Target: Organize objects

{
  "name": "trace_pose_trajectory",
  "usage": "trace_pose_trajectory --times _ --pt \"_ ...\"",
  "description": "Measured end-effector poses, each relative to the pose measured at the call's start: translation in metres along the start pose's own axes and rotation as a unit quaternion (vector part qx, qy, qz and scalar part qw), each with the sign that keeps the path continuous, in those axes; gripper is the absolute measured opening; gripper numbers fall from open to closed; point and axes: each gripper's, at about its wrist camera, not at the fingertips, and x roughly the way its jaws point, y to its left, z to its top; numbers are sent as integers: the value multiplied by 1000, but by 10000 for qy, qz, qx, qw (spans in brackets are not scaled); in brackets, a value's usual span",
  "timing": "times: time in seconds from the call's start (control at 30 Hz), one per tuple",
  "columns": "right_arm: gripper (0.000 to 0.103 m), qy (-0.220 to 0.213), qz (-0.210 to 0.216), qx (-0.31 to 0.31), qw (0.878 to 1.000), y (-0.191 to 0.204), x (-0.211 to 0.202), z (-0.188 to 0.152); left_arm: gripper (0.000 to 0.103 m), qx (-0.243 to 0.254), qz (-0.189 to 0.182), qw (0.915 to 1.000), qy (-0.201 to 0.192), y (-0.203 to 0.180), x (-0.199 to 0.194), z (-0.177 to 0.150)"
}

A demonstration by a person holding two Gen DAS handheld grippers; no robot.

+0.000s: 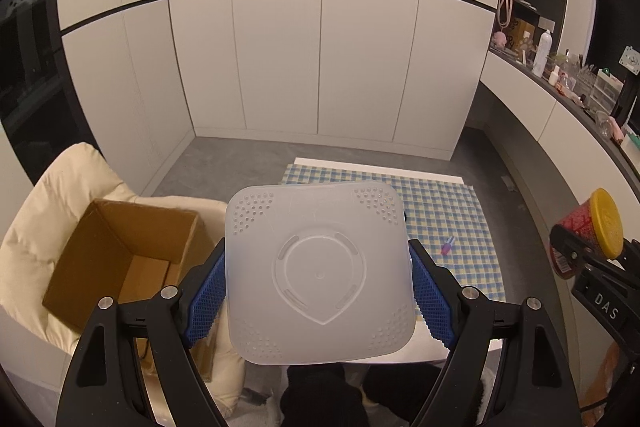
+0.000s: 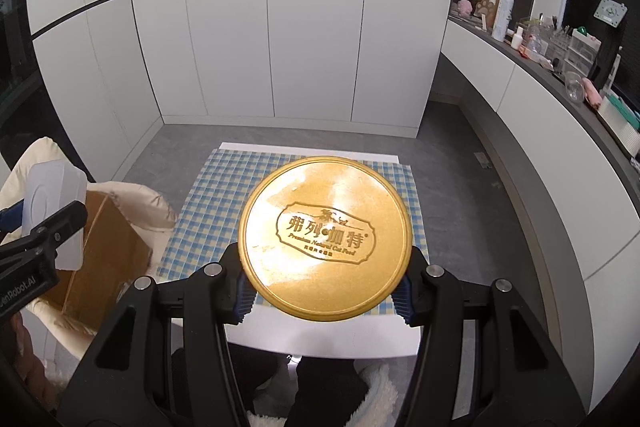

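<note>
Where white cabinet doors (image 1: 320, 59) wall a grey floor, a checkered cloth (image 1: 452, 211) covers the white table (image 2: 320, 331). Above it, left gripper (image 1: 318, 291) fingers clamp a translucent container (image 1: 318, 267); right gripper (image 2: 325, 289) fingers clamp a gold-lidded can (image 2: 325, 239). Left of the table sits a cardboard box (image 1: 120, 259).

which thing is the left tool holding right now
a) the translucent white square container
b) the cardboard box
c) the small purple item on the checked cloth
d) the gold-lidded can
a: in the left wrist view the blue pads of the left tool press both sides of the translucent white square container, while the gold-lidded can sits in the right tool.
</note>
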Motion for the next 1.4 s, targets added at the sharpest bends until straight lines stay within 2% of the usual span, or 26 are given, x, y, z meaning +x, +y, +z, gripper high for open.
trace_pose_trajectory --times 0.3,0.57,0.83,1.03,1.4 --pt "56 138 120 -71 9998 8 -17 -36 84 137 332 9991 -216 11 -23 -24" --pt "56 275 202 -93 9994 8 -22 -75 84 133 320 9993 -106 24 -31 -53" --pt "56 512 388 -27 9979 11 -33 -101 84 87 223 9997 86 36 -34 -78" --pt "56 507 467 -167 9975 16 -49 -119 84 76 175 9994 299 43 -35 -100" --pt "56 549 529 -198 9969 24 -54 -127 84 -12 193 9994 298 55 -43 -106"
